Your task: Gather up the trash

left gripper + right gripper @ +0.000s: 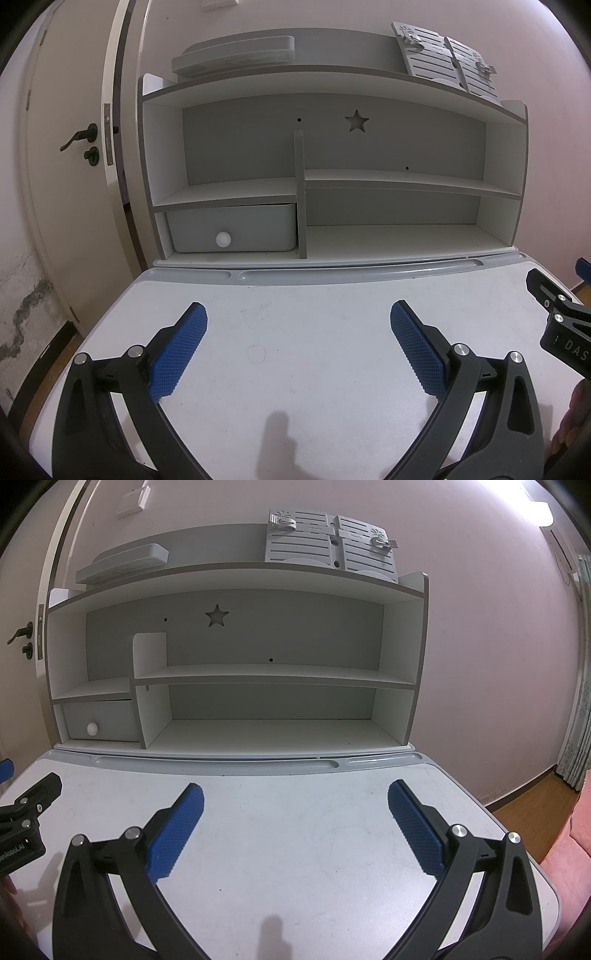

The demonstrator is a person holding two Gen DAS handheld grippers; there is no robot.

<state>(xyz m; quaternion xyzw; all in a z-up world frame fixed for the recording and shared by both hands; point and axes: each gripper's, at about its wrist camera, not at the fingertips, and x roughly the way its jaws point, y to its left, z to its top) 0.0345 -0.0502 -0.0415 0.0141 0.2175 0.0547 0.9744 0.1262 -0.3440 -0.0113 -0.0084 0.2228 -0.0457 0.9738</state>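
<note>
Notably, we found both tools idle above the near half of the desk (pixel 295 317). The left gripper (pixel 297 314) had its jaws spread wide, empty; the right gripper (pixel 295 794) likewise. We judged this a ready stance, held side by side facing the far shelf unit (pixel 236 679). No trash was visible in either view; its place could not be told. The drawer (pixel 232 229) at far left sat closed.

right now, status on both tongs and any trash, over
Left tongs open, empty. Right tongs open, empty. No trash visible on white scuffed desktop. Nothing in the way.
</note>
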